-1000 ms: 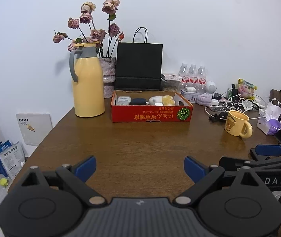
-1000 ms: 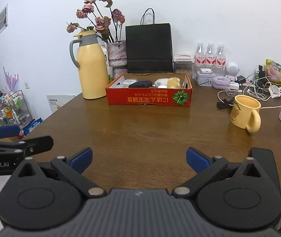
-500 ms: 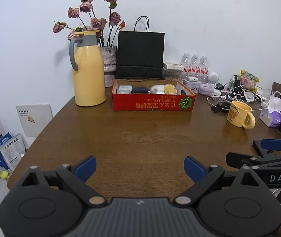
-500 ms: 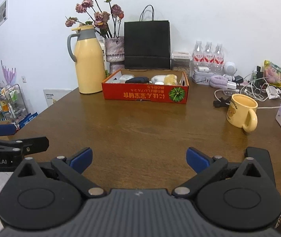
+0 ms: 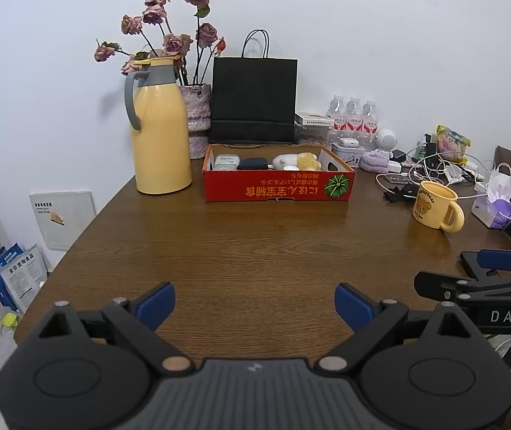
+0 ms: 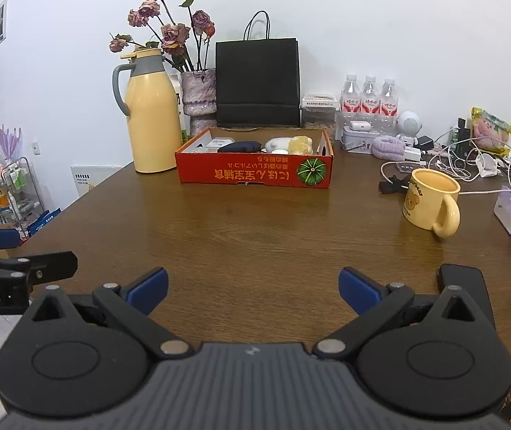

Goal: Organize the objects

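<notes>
Both tongs have pulled back; yellow mug [image 6: 429, 200] reads "bear".

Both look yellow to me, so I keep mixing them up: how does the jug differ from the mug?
The jug is tall and closed with a grey lid; the mug is short and open-topped. The jug's handle is grey, the mug's yellow. The jug stands left of the red box, the mug to its right, bearing a bear picture. Both stand upright on the table.
</notes>
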`<state>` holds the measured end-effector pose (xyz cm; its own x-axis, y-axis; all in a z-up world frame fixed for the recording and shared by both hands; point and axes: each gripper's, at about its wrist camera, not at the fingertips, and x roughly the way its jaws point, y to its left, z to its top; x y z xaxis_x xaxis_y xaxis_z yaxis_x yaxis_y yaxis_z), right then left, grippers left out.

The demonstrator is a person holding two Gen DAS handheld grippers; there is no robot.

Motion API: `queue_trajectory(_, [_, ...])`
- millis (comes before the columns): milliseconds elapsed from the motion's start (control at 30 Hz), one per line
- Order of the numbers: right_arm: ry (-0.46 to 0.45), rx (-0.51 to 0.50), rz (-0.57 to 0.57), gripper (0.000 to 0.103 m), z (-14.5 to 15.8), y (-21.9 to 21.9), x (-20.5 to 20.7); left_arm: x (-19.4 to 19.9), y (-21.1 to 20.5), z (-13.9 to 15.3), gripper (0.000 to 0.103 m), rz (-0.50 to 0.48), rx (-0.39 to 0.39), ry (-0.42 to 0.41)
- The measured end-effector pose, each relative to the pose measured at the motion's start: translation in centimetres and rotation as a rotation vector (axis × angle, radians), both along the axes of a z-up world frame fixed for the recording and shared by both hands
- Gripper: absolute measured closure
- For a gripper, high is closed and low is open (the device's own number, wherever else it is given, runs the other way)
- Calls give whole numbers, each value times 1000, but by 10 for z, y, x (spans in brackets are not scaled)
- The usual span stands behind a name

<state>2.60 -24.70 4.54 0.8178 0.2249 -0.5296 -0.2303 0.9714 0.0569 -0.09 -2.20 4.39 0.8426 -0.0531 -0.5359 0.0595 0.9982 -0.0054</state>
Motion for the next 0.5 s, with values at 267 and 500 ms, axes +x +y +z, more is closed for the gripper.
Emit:
queue_trajectory(267, [-1, 1, -3, 0, -2, -1, 0, 1, -1, 0, 7, -5, 5, 2])
queue_trajectory(500, [-2, -1, -2, 0, -3, -1, -1, 0, -3, 0, 7, -6, 5, 5])
